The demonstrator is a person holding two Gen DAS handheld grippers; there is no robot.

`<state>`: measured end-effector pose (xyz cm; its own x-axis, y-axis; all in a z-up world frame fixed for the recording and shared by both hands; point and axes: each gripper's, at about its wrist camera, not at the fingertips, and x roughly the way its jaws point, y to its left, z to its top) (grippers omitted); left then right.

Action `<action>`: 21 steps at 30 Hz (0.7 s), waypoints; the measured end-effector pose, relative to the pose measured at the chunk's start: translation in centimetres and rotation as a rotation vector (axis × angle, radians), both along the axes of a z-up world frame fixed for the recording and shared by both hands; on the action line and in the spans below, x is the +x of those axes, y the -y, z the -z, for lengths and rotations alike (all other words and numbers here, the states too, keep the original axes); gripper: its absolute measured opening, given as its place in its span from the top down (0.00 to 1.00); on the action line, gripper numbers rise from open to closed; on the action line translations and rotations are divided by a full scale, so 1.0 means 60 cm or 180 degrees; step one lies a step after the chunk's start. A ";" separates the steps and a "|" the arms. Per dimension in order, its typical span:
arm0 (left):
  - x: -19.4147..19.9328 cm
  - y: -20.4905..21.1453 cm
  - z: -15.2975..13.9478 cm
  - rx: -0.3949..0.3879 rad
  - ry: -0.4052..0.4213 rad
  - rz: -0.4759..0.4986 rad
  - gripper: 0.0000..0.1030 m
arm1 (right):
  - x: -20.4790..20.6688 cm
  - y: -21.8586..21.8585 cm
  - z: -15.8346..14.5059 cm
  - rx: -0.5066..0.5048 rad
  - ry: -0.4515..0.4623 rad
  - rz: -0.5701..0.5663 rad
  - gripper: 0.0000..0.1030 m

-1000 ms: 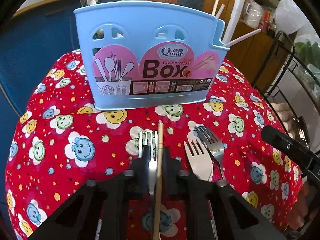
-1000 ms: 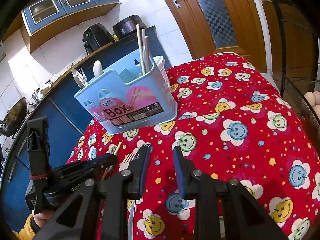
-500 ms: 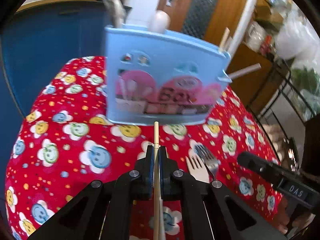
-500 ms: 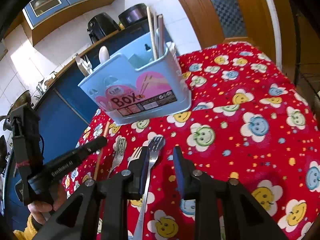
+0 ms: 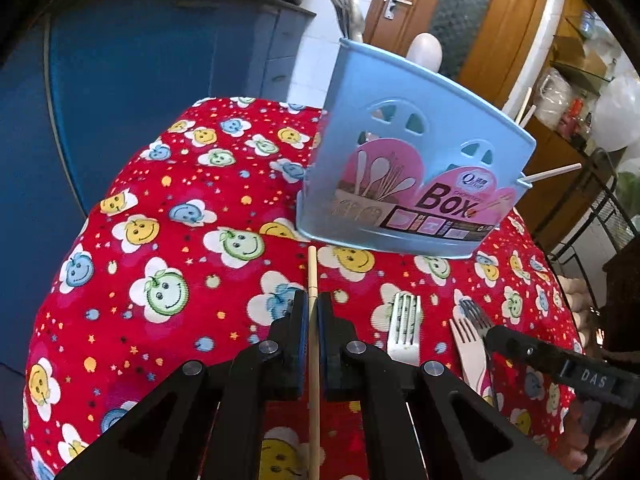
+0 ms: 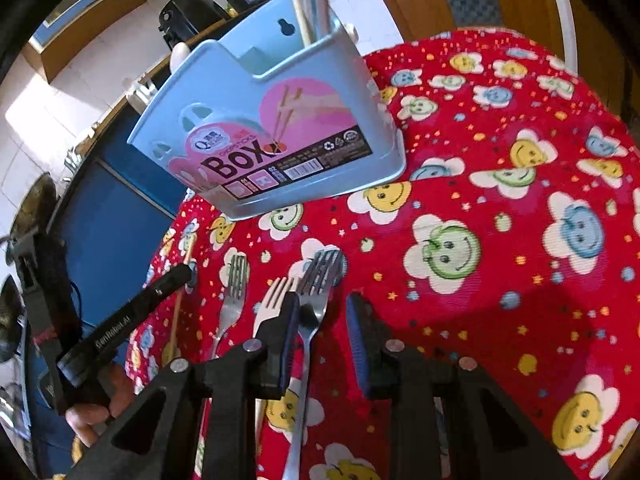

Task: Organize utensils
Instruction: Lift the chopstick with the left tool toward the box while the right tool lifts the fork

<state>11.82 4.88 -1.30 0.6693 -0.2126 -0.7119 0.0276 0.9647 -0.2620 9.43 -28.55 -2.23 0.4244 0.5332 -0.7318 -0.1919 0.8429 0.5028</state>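
A light blue utensil box [image 5: 416,168] with a pink "Box" label stands on the red smiley tablecloth [image 5: 168,240]; it also shows in the right wrist view [image 6: 276,136]. It holds chopsticks, forks and a white spoon. My left gripper [image 5: 313,312] is shut on a wooden chopstick [image 5: 312,276] that points toward the box. Three forks lie on the cloth [image 5: 404,328], [image 5: 466,344], [image 5: 476,316]. My right gripper [image 6: 322,312] is open, low over the steel fork [image 6: 316,292], whose handle runs between its jaws. The left gripper [image 6: 168,284] shows to its left.
A blue cabinet [image 5: 140,80] stands behind and left of the table. A wooden door [image 5: 452,20] is at the back. A black wire rack [image 5: 592,208] stands at the right. The cloth's edges drop off left and right.
My left gripper lifted the chopstick off the cloth and swung left, so the box now sits to the right. My right gripper moved forward and down over the steel fork.
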 end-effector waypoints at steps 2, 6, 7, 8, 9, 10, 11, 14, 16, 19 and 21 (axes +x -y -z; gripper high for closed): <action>0.000 -0.003 0.003 -0.0004 -0.0019 -0.0002 0.96 | 0.007 0.001 0.001 0.0052 -0.0055 -0.0015 0.73; 0.006 -0.008 0.012 -0.0032 -0.0105 0.0019 0.96 | 0.022 -0.003 0.006 0.0141 -0.0173 -0.0065 0.73; 0.008 -0.009 0.013 -0.0038 -0.0130 0.0032 0.96 | 0.026 -0.002 0.008 0.0164 -0.0202 -0.0073 0.73; 0.011 -0.009 0.014 -0.0040 -0.0156 0.0050 0.96 | 0.030 -0.002 0.009 0.0188 -0.0236 -0.0074 0.73; 0.014 -0.009 0.015 -0.0037 -0.0185 0.0074 0.95 | 0.033 -0.001 0.009 0.0202 -0.0254 -0.0081 0.73; 0.017 -0.010 0.015 -0.0048 -0.0213 0.0094 0.95 | 0.037 -0.001 0.009 0.0217 -0.0276 -0.0098 0.73; 0.021 -0.011 0.016 -0.0058 -0.0237 0.0104 0.95 | 0.041 -0.001 0.010 0.0223 -0.0301 -0.0116 0.73; 0.034 -0.012 0.016 -0.0063 -0.0352 0.0183 0.95 | 0.050 -0.004 0.009 0.0246 -0.0363 -0.0163 0.76; 0.041 -0.011 0.015 -0.0026 -0.0409 0.0247 0.95 | 0.055 0.001 0.011 0.0305 -0.0411 -0.0178 0.77; 0.047 -0.008 0.014 0.0011 -0.0489 0.0322 0.95 | 0.062 0.010 0.017 0.0406 -0.0472 -0.0184 0.83; 0.056 -0.009 0.014 0.0003 -0.0572 0.0369 0.95 | 0.062 0.012 0.017 0.0463 -0.0470 -0.0204 0.87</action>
